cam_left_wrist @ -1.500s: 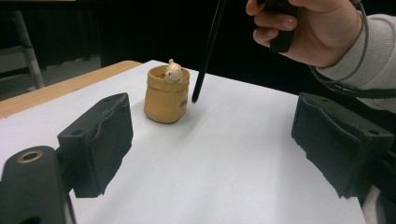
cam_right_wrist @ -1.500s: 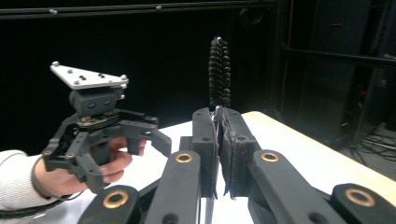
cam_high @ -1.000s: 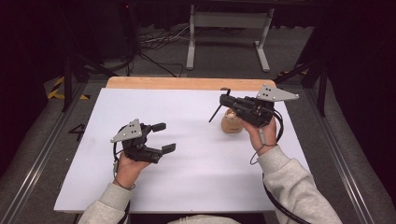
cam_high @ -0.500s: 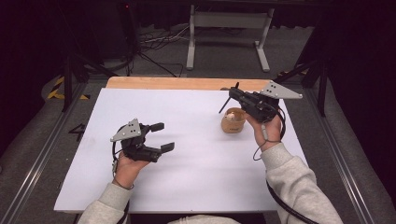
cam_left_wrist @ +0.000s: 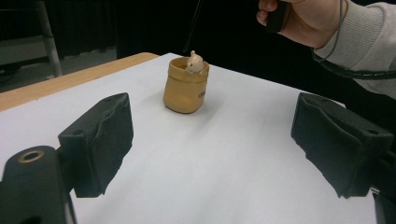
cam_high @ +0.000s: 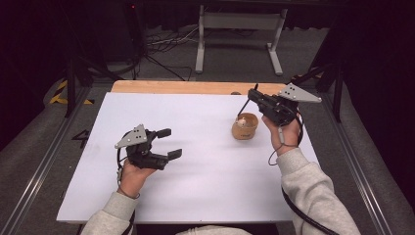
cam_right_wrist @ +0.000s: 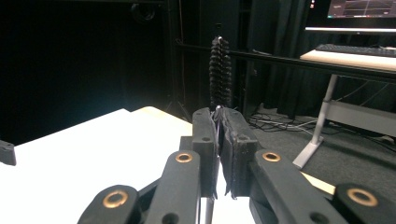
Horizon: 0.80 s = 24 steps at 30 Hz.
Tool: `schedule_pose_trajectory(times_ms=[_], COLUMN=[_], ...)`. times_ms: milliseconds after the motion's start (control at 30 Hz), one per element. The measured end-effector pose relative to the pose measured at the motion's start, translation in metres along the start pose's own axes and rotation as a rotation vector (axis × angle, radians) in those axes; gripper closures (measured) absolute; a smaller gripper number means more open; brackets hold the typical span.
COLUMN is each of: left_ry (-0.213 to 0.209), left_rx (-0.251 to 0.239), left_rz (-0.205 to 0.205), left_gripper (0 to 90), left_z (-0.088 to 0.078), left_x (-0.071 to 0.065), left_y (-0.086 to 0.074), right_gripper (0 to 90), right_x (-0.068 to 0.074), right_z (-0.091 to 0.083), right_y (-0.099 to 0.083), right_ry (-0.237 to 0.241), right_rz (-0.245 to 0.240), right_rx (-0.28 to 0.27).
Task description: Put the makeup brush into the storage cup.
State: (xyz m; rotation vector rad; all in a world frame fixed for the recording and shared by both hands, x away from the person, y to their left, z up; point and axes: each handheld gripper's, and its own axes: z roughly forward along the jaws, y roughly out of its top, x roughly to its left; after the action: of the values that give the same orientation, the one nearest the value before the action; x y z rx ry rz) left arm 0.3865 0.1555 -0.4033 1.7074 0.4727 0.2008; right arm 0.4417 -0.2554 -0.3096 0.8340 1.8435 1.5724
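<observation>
1. The right gripper [cam_high: 252, 95], near the desk's [cam_high: 195, 205] far right corner, is clamped on a thin black brush [cam_right_wrist: 220, 70].
2. The brush's handle slants down just above the tan pot [cam_high: 244, 126] (rim contact unclear).
3. The left gripper [cam_high: 169, 143] gapes wide, holding nothing, near the left edge.

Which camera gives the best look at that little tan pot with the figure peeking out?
The left gripper view: the tan pot stands close, upright, its figure at the rim. The high view shows the pot small, from above, on the white table.
</observation>
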Motion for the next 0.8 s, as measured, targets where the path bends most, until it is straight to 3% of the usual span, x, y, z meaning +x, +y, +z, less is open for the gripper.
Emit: schedule_pose_trajectory(times_ms=[400, 800], left_ry=[0.010, 0.010], left_rx=[0.003, 0.002], left_rz=[0.007, 0.006], left_gripper=[13.6, 13.6], left_z=[0.000, 0.000], left_x=[-0.001, 0.000], left_y=[0.000, 0.000], right_gripper=[85.3, 85.2], right_x=[-0.009, -0.019], right_z=[0.000, 0.006], right_y=[-0.006, -0.020], right_ry=[-0.077, -0.100], right_rz=[-0.007, 0.017], right_rx=[0.022, 0.044])
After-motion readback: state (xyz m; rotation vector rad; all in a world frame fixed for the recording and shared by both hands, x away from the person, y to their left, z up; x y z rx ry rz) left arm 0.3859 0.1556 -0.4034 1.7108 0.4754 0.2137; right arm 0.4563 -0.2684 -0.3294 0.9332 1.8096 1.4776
